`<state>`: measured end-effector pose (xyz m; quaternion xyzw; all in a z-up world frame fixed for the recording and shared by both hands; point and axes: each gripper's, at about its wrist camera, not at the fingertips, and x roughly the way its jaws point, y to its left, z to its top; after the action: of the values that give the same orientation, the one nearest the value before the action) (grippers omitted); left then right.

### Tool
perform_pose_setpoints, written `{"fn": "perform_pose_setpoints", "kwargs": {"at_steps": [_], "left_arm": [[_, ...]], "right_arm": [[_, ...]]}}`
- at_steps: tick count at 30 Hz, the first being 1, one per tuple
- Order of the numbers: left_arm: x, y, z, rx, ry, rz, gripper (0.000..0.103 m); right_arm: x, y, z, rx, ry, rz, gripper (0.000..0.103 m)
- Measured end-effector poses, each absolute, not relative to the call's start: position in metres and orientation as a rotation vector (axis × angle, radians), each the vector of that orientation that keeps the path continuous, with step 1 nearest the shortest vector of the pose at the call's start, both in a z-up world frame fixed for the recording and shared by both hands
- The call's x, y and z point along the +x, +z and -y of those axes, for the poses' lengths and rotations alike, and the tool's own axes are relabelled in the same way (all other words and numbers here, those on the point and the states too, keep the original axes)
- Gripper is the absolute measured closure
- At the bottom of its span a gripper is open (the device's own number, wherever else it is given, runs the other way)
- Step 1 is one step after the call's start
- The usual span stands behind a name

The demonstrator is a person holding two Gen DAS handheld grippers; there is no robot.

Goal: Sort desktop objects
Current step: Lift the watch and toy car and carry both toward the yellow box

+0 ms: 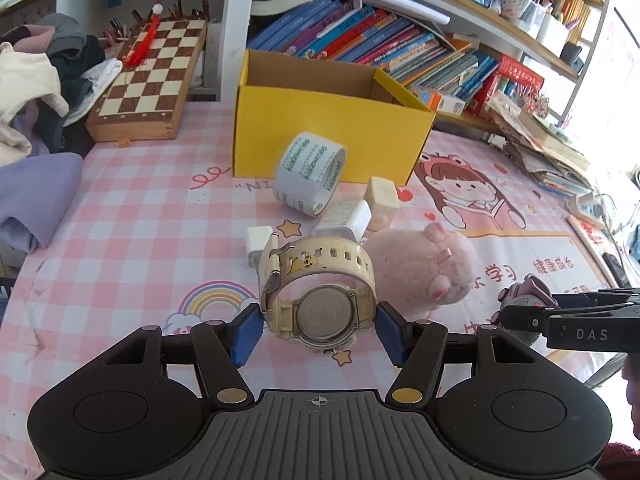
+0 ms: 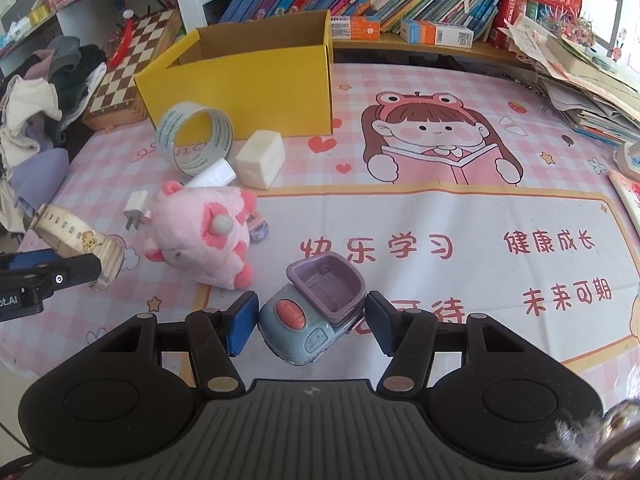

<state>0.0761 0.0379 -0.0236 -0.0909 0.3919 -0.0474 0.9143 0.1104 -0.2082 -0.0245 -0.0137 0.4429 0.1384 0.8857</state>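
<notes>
- The cream watch was framed by the left gripper; its pads stood apart, at either side of the case, with no firm clamp evident.
- The toy truck sat between the parted fingers of the right gripper.
- The grasping step was judged in hand.
- Closing, then a carry to the yellow box, was called for.
</notes>
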Motion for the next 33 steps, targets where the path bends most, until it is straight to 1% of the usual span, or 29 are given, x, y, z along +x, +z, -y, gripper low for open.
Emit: {"fn": "perform_pose_setpoints", "kwargs": {"at_steps": [17, 33], "left_arm": [[0.062, -0.005, -0.05, -0.215, -0.106, -0.738, 0.042], [0.082, 0.012, -0.039, -0.213, -0.13, -0.698, 0.042]], "right_arm": [[0.098, -0.005, 0.203, -0.022, 0.278, -0.86, 0.046], [0.128, 0.011, 0.211, -0.027, 0.316, -0.851, 0.046]]}}
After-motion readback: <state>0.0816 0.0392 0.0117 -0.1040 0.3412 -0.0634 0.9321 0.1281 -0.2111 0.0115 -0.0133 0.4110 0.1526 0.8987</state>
